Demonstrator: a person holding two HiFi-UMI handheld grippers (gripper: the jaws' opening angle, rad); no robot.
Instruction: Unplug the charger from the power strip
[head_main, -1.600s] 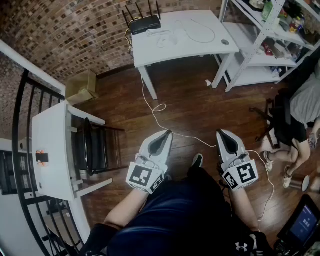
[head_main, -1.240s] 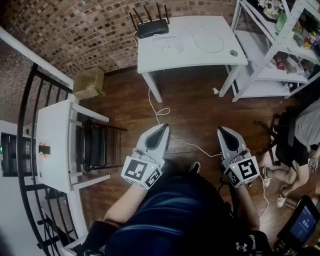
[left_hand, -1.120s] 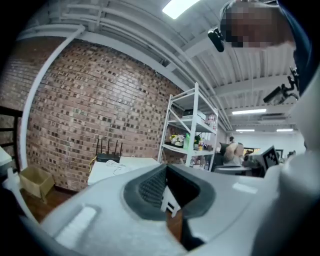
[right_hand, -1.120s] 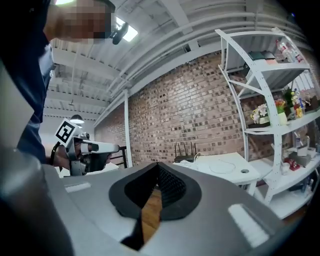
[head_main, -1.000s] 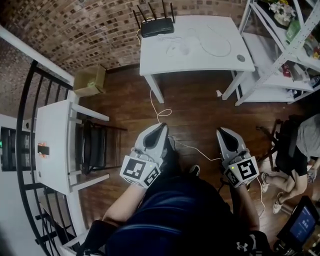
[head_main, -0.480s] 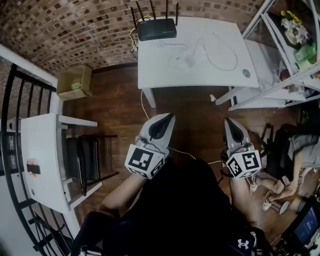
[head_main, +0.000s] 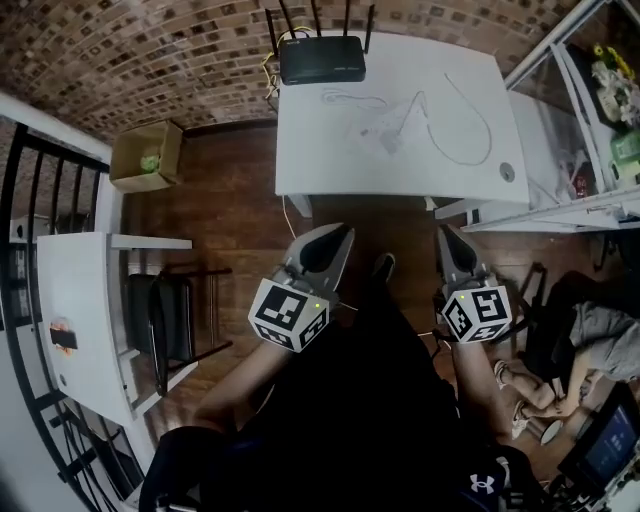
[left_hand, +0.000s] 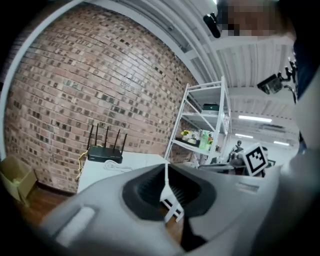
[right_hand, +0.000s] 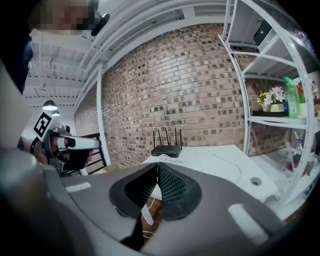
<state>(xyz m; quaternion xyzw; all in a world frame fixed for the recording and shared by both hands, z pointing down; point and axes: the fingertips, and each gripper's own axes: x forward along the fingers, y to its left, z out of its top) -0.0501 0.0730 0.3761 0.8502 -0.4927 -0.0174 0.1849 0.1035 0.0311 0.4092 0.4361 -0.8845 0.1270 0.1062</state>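
The left gripper (head_main: 343, 231) and the right gripper (head_main: 442, 231) are hanging side by side over the dark wooden floor (head_main: 240, 200), both pointing toward the far brick wall; each is keeping its jaws pressed together with nothing between them, as each gripper's own view is showing plainly; just beyond their tips the near edge of the white table (head_main: 330, 160) is running across; the power strip (head_main: 386, 131) is lying about mid-table as a small pale lump, farther away than both grippers and between them from left to right, somewhat nearer the right one, well apart from either; from here the charger is blending into that lump and I cannot tell the two apart; a white cable (head_main: 470, 150) is looping away from it to the right, and another strand is running toward the black router (head_main: 321, 60) standing at the table's far edge; a cardboard box (head_main: 145, 155) is sitting on the floor to the left, and white shelving (head_main: 580, 120) is standing to the right
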